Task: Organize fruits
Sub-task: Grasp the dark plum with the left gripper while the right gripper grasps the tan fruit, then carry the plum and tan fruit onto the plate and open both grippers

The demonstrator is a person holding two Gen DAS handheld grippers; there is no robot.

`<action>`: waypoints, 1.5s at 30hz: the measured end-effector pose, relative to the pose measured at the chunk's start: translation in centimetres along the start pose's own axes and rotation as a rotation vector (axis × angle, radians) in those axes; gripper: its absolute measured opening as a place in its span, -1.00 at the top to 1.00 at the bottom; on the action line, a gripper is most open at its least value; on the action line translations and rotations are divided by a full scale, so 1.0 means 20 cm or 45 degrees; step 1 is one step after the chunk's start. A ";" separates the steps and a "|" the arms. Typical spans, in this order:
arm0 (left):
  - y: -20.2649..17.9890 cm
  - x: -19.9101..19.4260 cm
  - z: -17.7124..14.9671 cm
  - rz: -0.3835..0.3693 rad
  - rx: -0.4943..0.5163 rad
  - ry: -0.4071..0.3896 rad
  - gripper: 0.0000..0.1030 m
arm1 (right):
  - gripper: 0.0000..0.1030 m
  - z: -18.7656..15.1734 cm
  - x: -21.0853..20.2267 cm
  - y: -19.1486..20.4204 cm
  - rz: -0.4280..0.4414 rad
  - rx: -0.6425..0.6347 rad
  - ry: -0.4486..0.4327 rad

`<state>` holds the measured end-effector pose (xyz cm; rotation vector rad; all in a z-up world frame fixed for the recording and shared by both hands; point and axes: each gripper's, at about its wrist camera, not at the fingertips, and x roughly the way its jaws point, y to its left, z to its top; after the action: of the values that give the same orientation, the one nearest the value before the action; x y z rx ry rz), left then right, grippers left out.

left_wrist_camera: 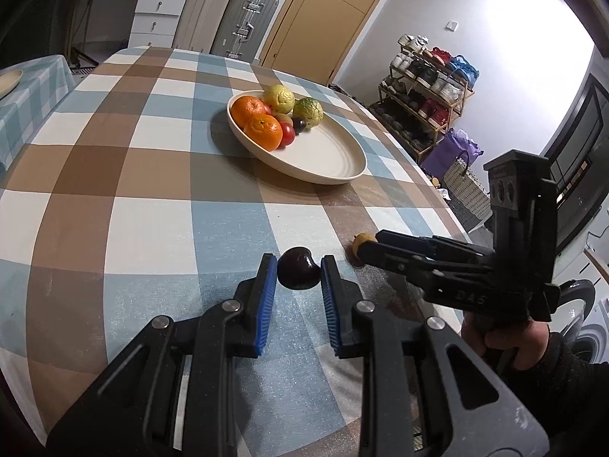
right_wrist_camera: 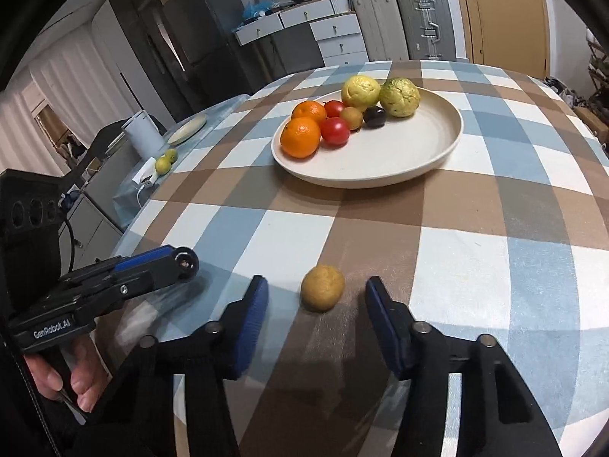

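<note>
Left gripper (left_wrist_camera: 298,270): pinches a dark plum (left_wrist_camera: 298,268) between its blue pads, low over the checked surface (left_wrist_camera: 152,190) at about 6 o'clock in the left wrist view.
Right gripper (right_wrist_camera: 316,297): jaws spread on either side of a small yellow-brown fruit (right_wrist_camera: 322,288); the pads stand apart from it on both sides (nothing is gripped yet).
Yellow-brown fruit: rests on a brown square of the cloth, at 6 o'clock from the plate (right_wrist_camera: 418,167) in the right wrist view.
Plate: cream, well apart from both grippers toward 12 o'clock; its near half is bare.
Already on the plate: two oranges (right_wrist_camera: 300,137), two red fruits (right_wrist_camera: 335,131), a small tan one, a dark plum, a yellow citrus (right_wrist_camera: 360,90) and a green one (right_wrist_camera: 399,97), all bunched at the far-left side.
Done so far: most of the fruit looks gathered.
Left to do: by my reading, carry the held plum over, then close on the yellow-brown fruit and bring it too.
Side table at 9 o'clock: two small green fruits (right_wrist_camera: 165,162) lie there; whether they belong to the job I cannot tell.
</note>
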<state>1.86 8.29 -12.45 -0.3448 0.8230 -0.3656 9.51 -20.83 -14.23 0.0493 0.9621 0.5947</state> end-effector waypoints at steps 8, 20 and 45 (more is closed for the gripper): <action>-0.02 -0.02 0.03 0.000 0.018 -0.022 0.59 | 0.53 0.02 0.01 0.02 -0.111 -0.041 0.007; -0.09 0.02 0.11 0.049 0.047 -0.023 0.59 | 0.54 0.03 -0.09 -0.07 -0.054 0.043 -0.103; -0.28 0.52 0.61 0.094 0.126 -0.006 0.59 | 0.53 0.50 -0.03 -0.41 0.077 0.013 -0.212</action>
<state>16.50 0.55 -8.96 -0.2222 0.8073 -0.3350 20.75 -25.87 -10.29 0.1353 0.8041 0.6311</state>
